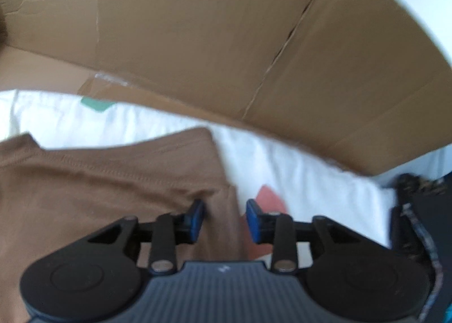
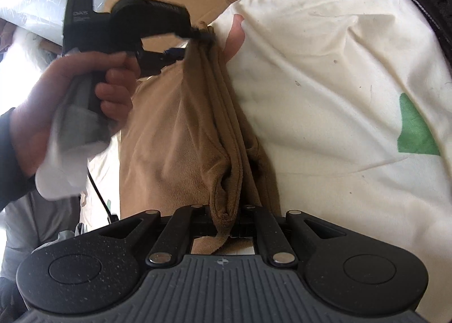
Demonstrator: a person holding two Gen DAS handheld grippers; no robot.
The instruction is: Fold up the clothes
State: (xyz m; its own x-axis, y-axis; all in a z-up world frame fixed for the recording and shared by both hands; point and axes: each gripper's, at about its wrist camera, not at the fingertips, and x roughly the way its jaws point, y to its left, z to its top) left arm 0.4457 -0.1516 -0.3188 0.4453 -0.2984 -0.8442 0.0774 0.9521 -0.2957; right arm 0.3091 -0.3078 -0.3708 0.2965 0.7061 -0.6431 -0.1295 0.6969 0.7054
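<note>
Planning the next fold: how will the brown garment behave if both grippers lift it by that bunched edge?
The brown garment will probably be floppy: it already hangs in soft pleats between the right gripper and the left gripper. It looks thin and light, so it should lift easily. The loose part will likely sag and drag over the white sheet.

Your right gripper (image 2: 226,224) fingertips sit buried in bunched brown garment (image 2: 180,136), pads unseen. Left wrist view is motion-blurred; cardboard box (image 1: 197,26) runs off frame. Your sleeve (image 2: 8,153) is cut by the edge.
</note>
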